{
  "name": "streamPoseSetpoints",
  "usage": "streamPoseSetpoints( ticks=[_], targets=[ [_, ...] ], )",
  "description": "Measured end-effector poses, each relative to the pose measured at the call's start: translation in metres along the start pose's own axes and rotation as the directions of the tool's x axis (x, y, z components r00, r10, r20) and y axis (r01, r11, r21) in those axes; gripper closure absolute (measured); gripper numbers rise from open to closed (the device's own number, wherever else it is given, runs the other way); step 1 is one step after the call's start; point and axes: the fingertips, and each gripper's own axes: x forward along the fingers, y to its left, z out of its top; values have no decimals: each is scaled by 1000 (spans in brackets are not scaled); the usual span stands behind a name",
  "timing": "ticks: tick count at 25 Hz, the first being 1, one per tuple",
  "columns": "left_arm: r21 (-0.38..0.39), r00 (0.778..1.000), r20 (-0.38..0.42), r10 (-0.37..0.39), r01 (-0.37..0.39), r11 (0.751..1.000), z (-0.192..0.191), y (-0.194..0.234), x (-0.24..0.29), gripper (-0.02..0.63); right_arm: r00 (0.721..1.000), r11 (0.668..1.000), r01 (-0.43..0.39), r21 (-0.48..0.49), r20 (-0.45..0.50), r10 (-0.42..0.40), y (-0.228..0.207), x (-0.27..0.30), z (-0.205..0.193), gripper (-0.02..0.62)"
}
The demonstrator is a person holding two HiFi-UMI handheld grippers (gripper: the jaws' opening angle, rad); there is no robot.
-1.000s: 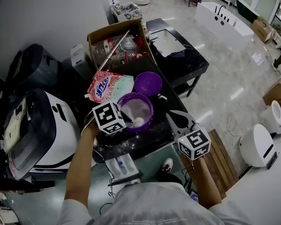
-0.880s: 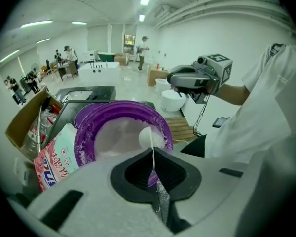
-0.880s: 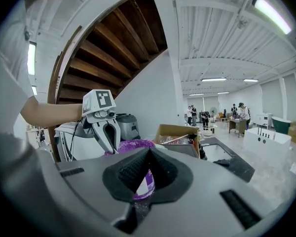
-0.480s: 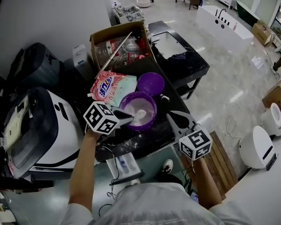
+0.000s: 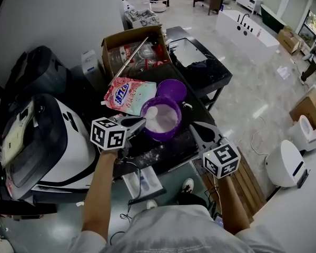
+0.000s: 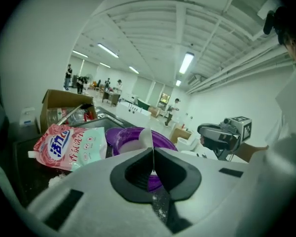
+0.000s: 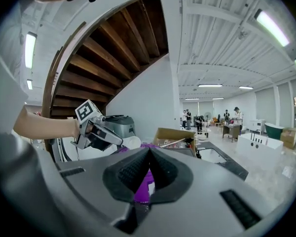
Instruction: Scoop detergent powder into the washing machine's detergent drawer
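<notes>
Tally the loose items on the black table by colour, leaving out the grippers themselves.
Purple: 2, round purple plastic tub with white powder inside, round purple lid
Pink: 1, pink detergent powder bag
White: 1, white plastic scoop, held by the left hand-held gripper
Brown: 1, brown cardboard box
Total: 5

The tub (image 5: 166, 137) and the round lid (image 5: 171, 90) are purple, the powder (image 5: 164, 121) and the scoop (image 5: 152, 112) white. The detergent bag (image 5: 127, 95) is pink and pale green with blue lettering. The bench (image 5: 217, 77) is black, the cardboard box (image 5: 127, 37) brown. The left hand-held gripper (image 5: 140, 122) and the right hand-held gripper (image 5: 194, 127) carry black-and-white square markers.
</notes>
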Motion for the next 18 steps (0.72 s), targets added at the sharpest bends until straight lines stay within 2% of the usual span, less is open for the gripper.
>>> streamPoseSetpoints(
  ticks=[3,6,8,11,18],
  targets=[
    [-12,994,100,44,-43,999,7,3,-19,591,999,999,30,-25,25,-29,14,-8,9,591],
    [-30,982,185,48,-43,999,14,0,-36,592,997,997,58,-47,47,-55,27,-16,18,591],
    [-68,972,234,30,-14,998,18,-7,-49,592,996,996,70,-56,52,-67,38,-23,22,591],
    [-144,949,314,-27,76,987,24,-18,-71,591,994,993,91,-72,64,-87,56,-35,28,591],
    [-135,933,358,-43,97,986,7,-34,-129,592,988,988,132,-86,94,-124,102,-58,31,591]
  ],
)
